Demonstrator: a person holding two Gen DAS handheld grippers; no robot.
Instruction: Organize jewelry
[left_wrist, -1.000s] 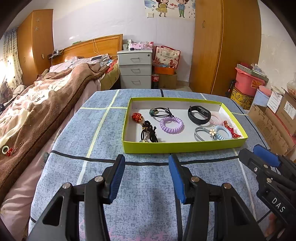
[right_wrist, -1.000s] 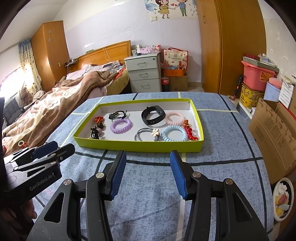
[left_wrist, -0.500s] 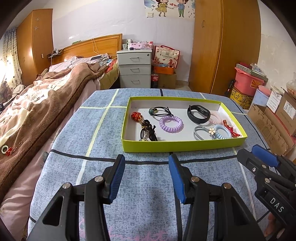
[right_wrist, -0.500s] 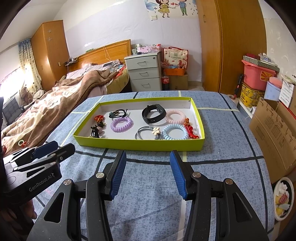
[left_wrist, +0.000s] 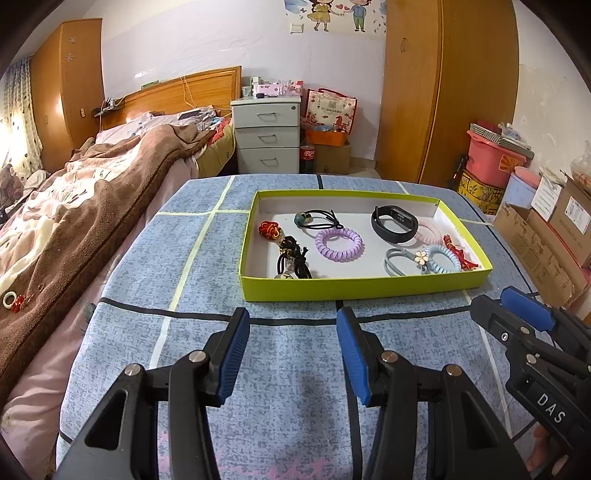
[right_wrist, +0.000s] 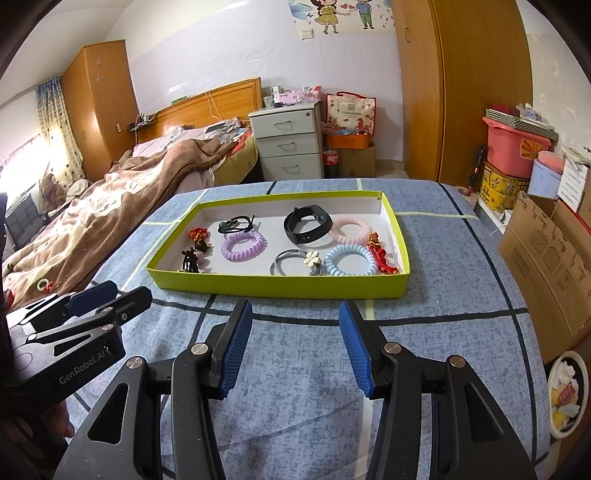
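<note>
On a blue checked cloth (left_wrist: 155, 258) a shallow green tray (left_wrist: 354, 287) is set, just ahead of both grippers. Within it the jewelry is laid loosely: a black band (left_wrist: 394, 223) toward the far side, a pink coil (right_wrist: 350, 229) just beside it, a purple coil (left_wrist: 338, 244) near the middle, a blue coil (right_wrist: 351, 260) and a grey ring with a white flower (right_wrist: 312, 259) toward the near wall, a red tassel (right_wrist: 382, 255) at the right end, a red knot (left_wrist: 269, 229) and black ties (left_wrist: 293, 258) at the left end.

Short of the tray's near wall the left gripper (left_wrist: 291, 354) is held above the cloth, its blue pads spread wide apart with nothing between them. To its right the right gripper (right_wrist: 294, 347) is held likewise, pads spread and empty, pointed at the tray. Neither is in contact with the tray. Beside the table a bed with a brown blanket (left_wrist: 74, 206) is seen.
</note>
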